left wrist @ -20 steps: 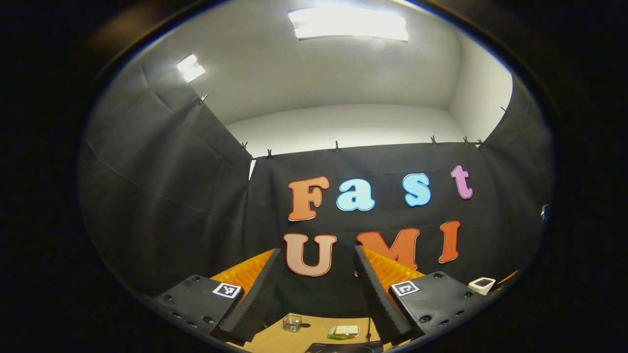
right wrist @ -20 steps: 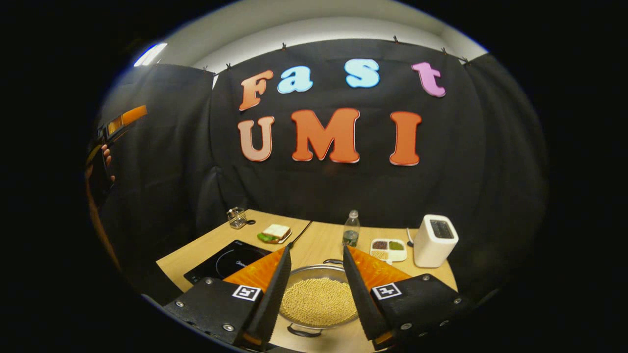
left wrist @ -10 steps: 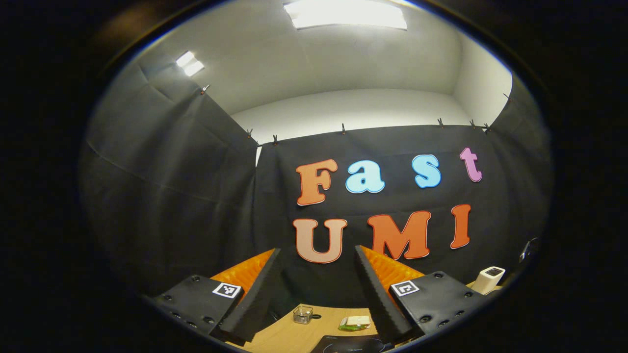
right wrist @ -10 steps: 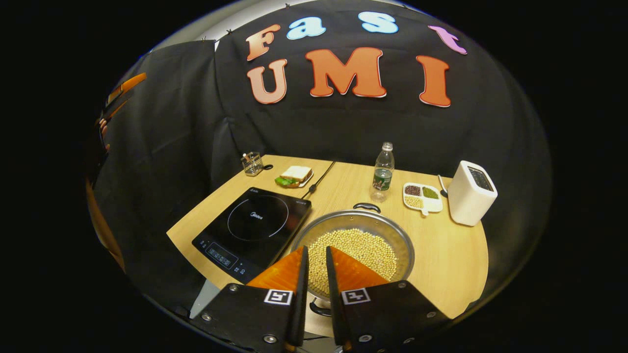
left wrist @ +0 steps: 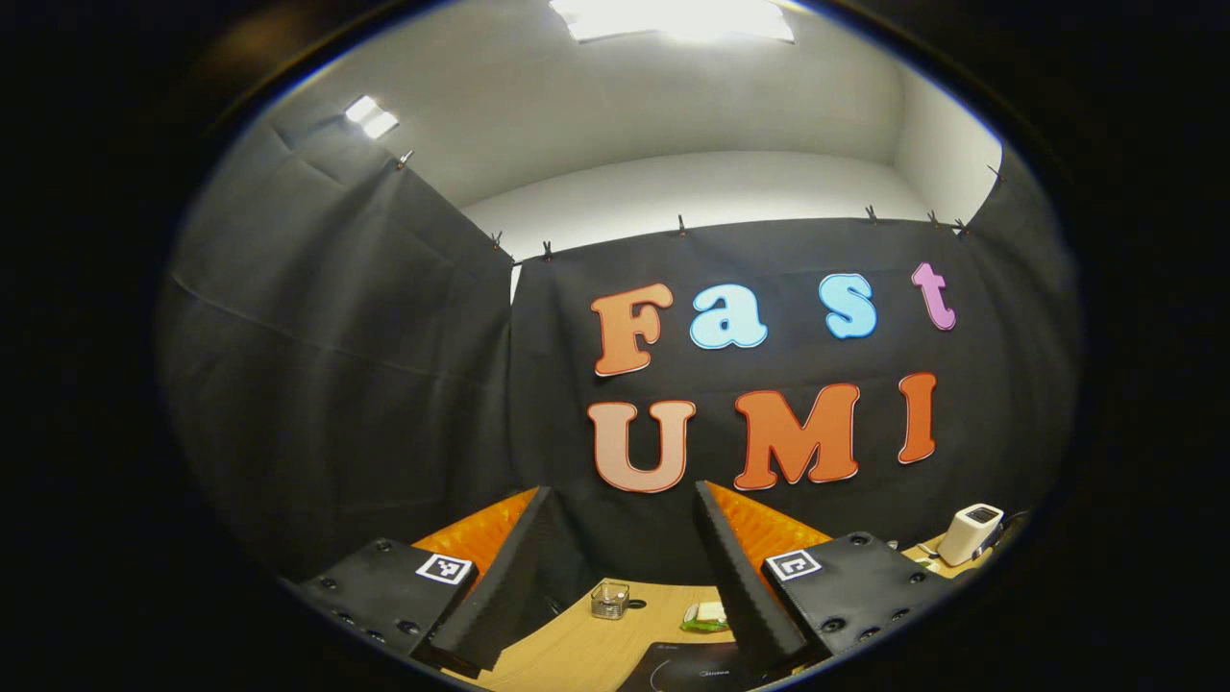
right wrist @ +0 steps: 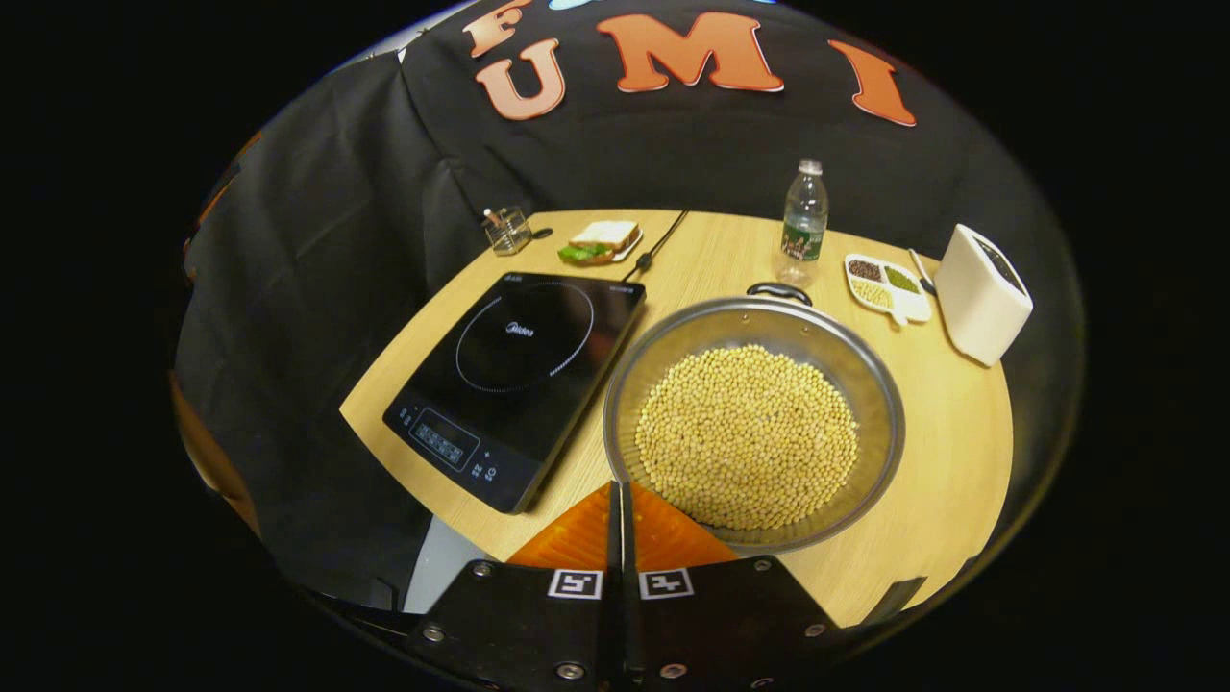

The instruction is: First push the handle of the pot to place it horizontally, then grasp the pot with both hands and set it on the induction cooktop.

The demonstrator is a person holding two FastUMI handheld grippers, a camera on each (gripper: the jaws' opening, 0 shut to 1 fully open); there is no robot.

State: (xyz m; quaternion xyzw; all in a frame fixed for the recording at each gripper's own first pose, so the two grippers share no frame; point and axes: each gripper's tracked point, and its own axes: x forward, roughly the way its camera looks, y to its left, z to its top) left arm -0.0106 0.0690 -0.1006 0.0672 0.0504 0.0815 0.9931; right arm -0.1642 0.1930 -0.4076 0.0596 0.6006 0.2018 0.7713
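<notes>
A wide steel pot (right wrist: 673, 332) full of soybeans (right wrist: 748, 437) sits on the wooden table (right wrist: 951, 452), right of the black induction cooktop (right wrist: 519, 370). The pot's far black handle (right wrist: 778, 289) points toward the back wall; the near handle is hidden behind my right gripper (right wrist: 620, 490). That gripper is shut, fingers pressed together with nothing between them, hovering over the pot's near-left rim. My left gripper (left wrist: 623, 492) is open and empty, held high and facing the wall, with a corner of the cooktop (left wrist: 682, 668) below it.
Along the table's back stand a water bottle (right wrist: 803, 221), a divided dish of beans (right wrist: 884, 284), a white toaster (right wrist: 980, 293), a sandwich on a plate (right wrist: 601, 240) and a small glass holder (right wrist: 507, 231). A cable (right wrist: 663, 245) runs from the cooktop.
My right gripper went from open to shut and rose, tipping down over the pot's near rim. My left gripper tilted slightly downward, staying open.
</notes>
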